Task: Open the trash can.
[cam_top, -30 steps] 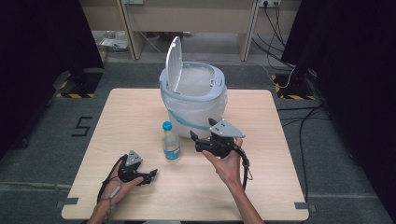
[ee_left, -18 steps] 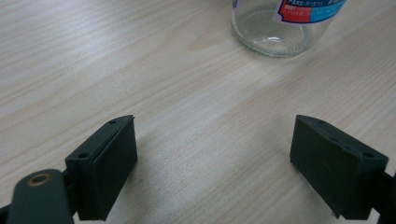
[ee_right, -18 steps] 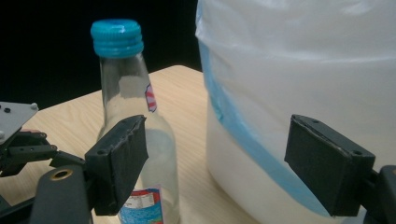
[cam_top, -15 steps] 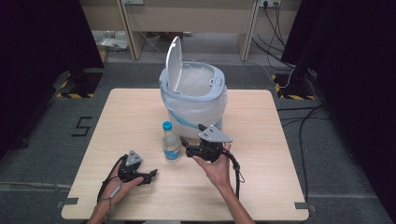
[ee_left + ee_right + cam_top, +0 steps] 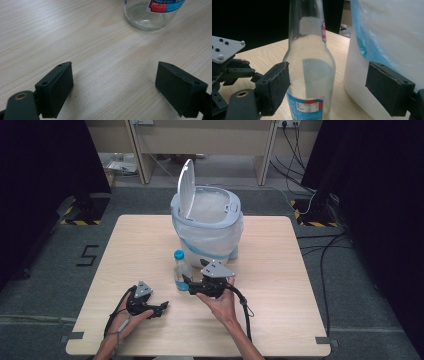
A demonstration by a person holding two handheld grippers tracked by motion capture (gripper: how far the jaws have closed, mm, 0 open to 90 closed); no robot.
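The right gripper is held level beside the clear bottle, and its jaws are seen spread wide apart, nothing pinched between them. In the right gripper view the bottle is caught standing upright between the two fingers, nearer the left finger, which appears to overlap the glass at its edge; whether it touches cannot be told. A clear gap is left to the right finger. The blue and red label is seen low on the bottle, level with the lower part of the pads. Just beyond the right finger the white bin with its blue-tinted liner is seen, close behind the bottle.

In the high view the bottle's blue cap is seen on top, and the bin is shown with its lid tipped up, standing on the wooden table.

The left gripper is held low over the table, apart from the bottle. Its fingers are also opened wide, with bare wood between them. The bottle's base is seen ahead of the fingertips, nearer the right-hand finger's side, well clear of both pads. Farther off in the right gripper view, the left gripper with its grey plate is seen past the left finger.
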